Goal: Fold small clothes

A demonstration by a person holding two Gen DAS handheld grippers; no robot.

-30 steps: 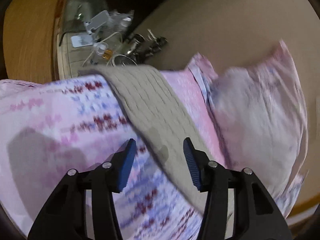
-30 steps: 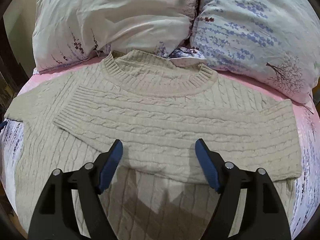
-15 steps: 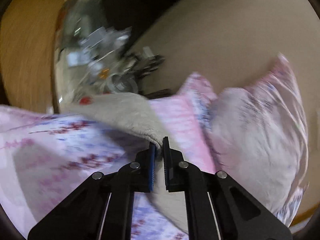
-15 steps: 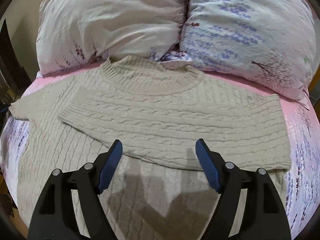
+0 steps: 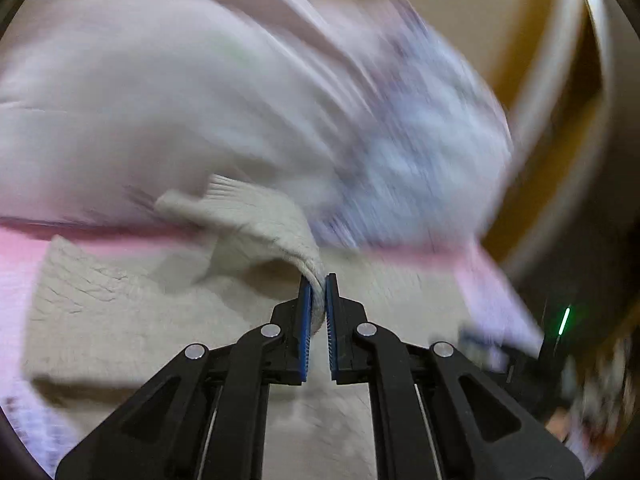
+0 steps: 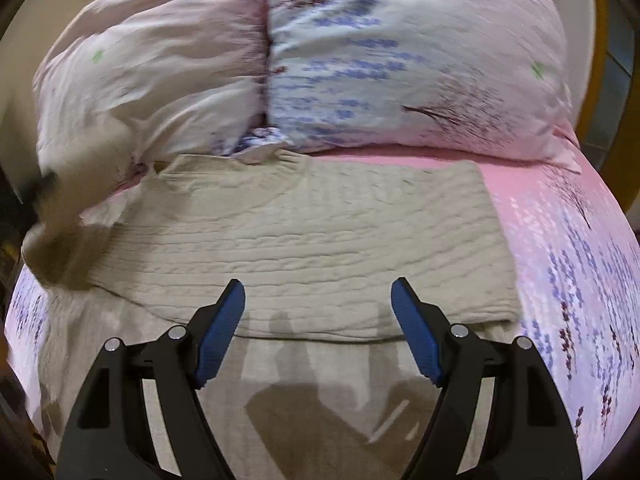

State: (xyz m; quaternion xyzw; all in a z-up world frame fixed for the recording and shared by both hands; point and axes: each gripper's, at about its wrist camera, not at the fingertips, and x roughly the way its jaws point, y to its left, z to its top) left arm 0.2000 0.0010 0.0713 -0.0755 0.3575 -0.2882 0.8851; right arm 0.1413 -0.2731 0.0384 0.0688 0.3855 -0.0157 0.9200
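Observation:
A beige cable-knit sweater (image 6: 312,236) lies flat on the bed, one sleeve folded across its chest. My left gripper (image 5: 317,284) is shut on the other sleeve (image 5: 264,224) and holds it lifted above the sweater body (image 5: 120,312); the ribbed cuff hangs out to the left. In the right wrist view that lifted sleeve (image 6: 64,216) is a blur at the far left. My right gripper (image 6: 318,316) is open and empty, hovering over the sweater's lower half.
Two pillows (image 6: 400,60) with a lavender print lie at the head of the bed, just beyond the collar. The pink printed sheet (image 6: 568,248) shows to the right of the sweater. A wooden bed frame (image 6: 600,80) borders the right side.
My left gripper closed on the sleeve, lifted it and swung it inward over the sweater, so its view now faces the pillows. My right gripper stayed open and drifted slightly.

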